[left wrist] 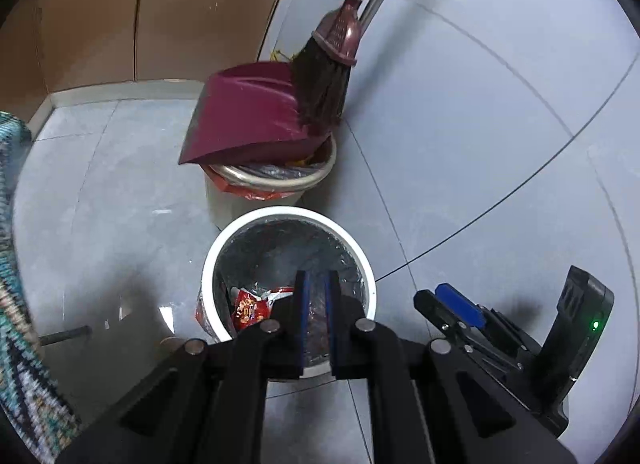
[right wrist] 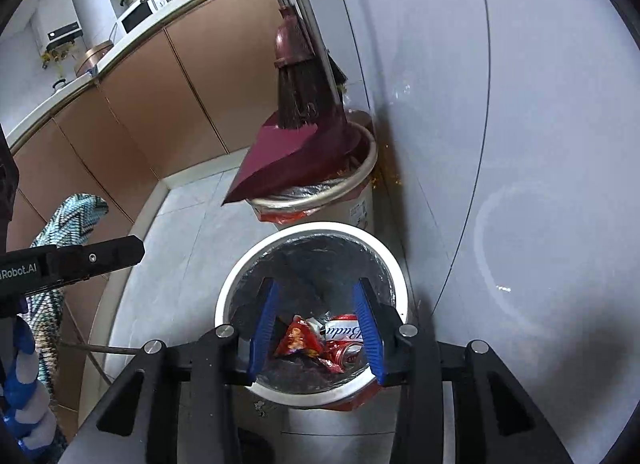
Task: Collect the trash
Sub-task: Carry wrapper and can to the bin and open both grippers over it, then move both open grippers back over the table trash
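blue-padded fingers of the left gripper (left wrist: 316,304) fill the bottom of the left wrist view, drawn almost together with nothing between them, poised over the near rim of the white bin (left wrist: 224,248). a red snack wrapper (left wrist: 250,310) lies at the bottom of its liner. behind stands a second bin (left wrist: 224,199) with a maroon dustpan (left wrist: 248,115) and a broom (left wrist: 326,83) resting across it. the right gripper (left wrist: 460,304) shows at the lower right.

blue pads of the right gripper (right wrist: 316,328) frame the right wrist view, standing apart and empty above the same white bin (right wrist: 240,276). below them lie the red snack wrapper (right wrist: 298,338) and a crushed red can (right wrist: 346,344), touching each other. the left gripper (right wrist: 120,252) reaches in from the left edge.

judging by this, the trash sits in the bin and the drop looks done. to finish well, i would lift both tools straight up clear of the rim, so neither finger snags the liner, before going for any other litter.
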Motion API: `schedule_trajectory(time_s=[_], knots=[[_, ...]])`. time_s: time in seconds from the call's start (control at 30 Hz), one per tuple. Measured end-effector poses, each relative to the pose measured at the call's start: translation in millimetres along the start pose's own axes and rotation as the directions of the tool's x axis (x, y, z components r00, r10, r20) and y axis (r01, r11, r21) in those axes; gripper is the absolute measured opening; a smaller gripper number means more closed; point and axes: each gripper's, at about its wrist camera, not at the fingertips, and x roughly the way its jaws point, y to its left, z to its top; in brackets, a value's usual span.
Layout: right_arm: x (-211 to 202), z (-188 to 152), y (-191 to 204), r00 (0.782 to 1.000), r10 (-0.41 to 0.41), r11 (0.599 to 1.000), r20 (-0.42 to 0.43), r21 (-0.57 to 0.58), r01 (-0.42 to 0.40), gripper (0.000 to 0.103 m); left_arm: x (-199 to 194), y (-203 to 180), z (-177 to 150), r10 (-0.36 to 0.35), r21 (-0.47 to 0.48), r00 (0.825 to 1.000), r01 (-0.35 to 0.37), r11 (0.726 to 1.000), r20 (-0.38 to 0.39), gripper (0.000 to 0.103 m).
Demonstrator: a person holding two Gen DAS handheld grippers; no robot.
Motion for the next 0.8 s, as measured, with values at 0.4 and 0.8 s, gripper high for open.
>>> schedule_trajectory(time_s=[0.4, 0.8], knots=[[-73.2, 3.5, 52.1, 0.995, 0.041, 0.996, 0.088, -0.077, -0.034, 0.045, -110.7, -20.2, -35.8, 0.105, 0.049, 0.977, -0.116, 0.992, 0.184, 0.008], [-158.7, -29.1, 134.6, 0.981, 0.113, 0.966, 0.158, -0.248, -0.071, 0.06, -235.6, -20.1, -108.8, 0.263, -0.001, 0.865, -0.291, 0.957, 0.426, 0.053]])
